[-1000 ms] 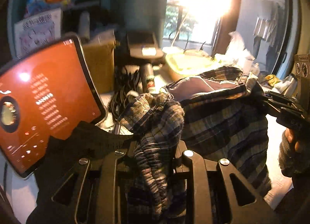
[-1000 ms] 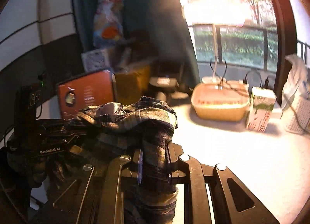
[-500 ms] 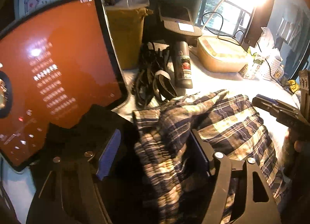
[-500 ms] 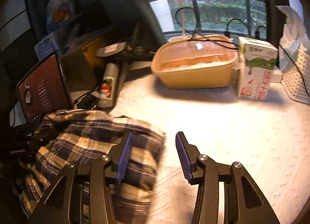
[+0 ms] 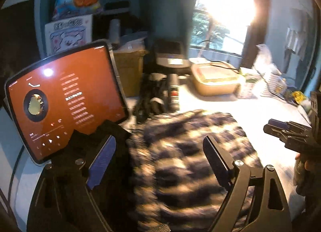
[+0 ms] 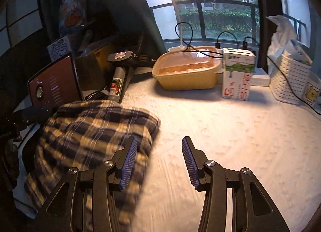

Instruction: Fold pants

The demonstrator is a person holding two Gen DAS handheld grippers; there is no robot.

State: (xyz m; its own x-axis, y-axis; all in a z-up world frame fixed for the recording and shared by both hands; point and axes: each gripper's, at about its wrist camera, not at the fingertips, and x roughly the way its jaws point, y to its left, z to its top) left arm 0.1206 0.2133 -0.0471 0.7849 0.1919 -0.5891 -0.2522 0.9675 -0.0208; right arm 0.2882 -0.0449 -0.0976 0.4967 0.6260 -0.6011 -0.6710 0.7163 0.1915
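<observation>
Tablet [image 5: 60,107] standing lit at far left, leaning upright behind pants. Pants [image 6: 94,129] lying bunched and folded on white cloth [image 6: 230,141], just in front of cables and spray can [image 6: 116,85]. Left gripper [image 5: 158,163] opening wide, hovering over pants, plaid showing between pads but none pressing on it. Right gripper [image 6: 159,157] sitting about half open, gripping nothing; left pad over pants' right edge, right pad over bare cloth. Tub [image 6: 186,71], carton [image 6: 237,75] and basket [image 6: 289,79] standing along window, well apart from pants.
</observation>
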